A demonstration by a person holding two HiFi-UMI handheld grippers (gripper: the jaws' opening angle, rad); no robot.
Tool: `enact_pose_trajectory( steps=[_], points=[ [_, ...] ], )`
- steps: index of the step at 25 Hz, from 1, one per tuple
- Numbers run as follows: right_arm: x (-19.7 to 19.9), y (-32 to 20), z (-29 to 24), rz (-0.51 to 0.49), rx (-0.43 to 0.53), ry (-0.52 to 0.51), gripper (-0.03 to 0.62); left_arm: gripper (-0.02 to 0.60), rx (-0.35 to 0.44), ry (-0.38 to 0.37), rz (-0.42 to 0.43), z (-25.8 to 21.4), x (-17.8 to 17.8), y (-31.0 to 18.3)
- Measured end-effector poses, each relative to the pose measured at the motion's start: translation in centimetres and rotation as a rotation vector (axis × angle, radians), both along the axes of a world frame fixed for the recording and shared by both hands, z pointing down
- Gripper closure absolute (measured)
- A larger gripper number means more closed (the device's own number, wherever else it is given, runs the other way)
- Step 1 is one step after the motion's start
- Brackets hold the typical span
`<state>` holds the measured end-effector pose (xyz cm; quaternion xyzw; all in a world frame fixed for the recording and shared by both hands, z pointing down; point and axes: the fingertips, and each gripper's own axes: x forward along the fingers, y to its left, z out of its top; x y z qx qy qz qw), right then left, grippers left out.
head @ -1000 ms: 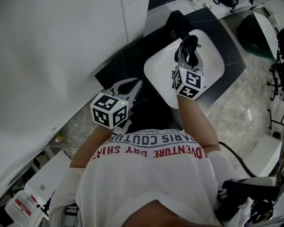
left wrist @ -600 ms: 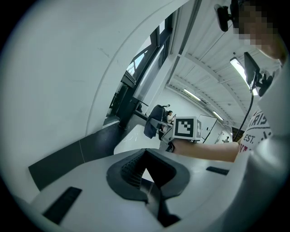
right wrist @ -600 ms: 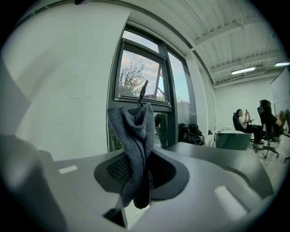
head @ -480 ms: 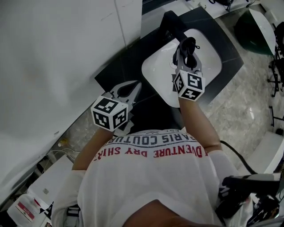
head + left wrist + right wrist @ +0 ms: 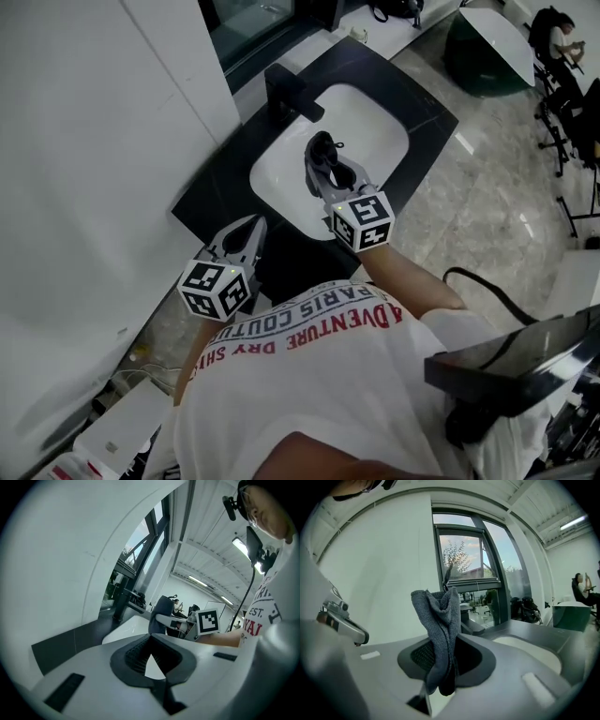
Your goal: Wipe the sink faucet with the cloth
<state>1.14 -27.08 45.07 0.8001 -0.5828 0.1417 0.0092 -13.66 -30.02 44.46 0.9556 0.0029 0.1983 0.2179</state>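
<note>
Overhead, both forearms reach forward; the right gripper (image 5: 446, 641) hovers above the one white sink (image 5: 370, 117), clenched on the single grey cloth (image 5: 436, 616), just near of the one black faucet (image 5: 286, 92); the left gripper (image 5: 150, 641) hangs over the dark counter (image 5: 230, 169) to the left, jaws pressed together, empty; in the right gripper view the cloth hides part of the faucet.

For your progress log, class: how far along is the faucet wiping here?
Done: the right tool is shut on the cloth. In hand: it hovers over the sink, short of the faucet. Left: the wiping itself; the left tool is empty.
</note>
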Motion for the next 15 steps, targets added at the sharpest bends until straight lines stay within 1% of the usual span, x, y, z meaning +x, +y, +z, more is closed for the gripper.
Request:
enact_pose_trajectory(
  steps=[3,5,8,10,12,15],
  points=[
    [1.0,4.1,-0.6,-0.057,0.022,-0.013,0.513,0.580,0.010,-0.016,-0.058,0.2,1.1,4.1],
    [1.8,7.3,-0.8,-0.117,0.053,-0.014,0.512,0.580,0.025,-0.009,-0.127,0.4,2.1,7.5],
    [2.3,13.0,-0.9,-0.257,0.098,-0.015,0.511,0.581,0.059,0.018,-0.259,0.8,3.4,14.1],
    [2.9,17.7,-0.9,-0.340,0.105,-0.017,0.511,0.581,0.069,0.034,-0.331,1.0,4.3,19.0],
    [3.3,22.4,-0.8,-0.434,0.085,-0.010,0.512,0.581,0.068,0.039,-0.393,1.0,5.0,24.1],
    [3.2,28.9,-1.0,-0.606,0.044,-0.011,0.513,0.580,0.077,0.008,-0.469,0.9,5.4,31.7]
  ],
)
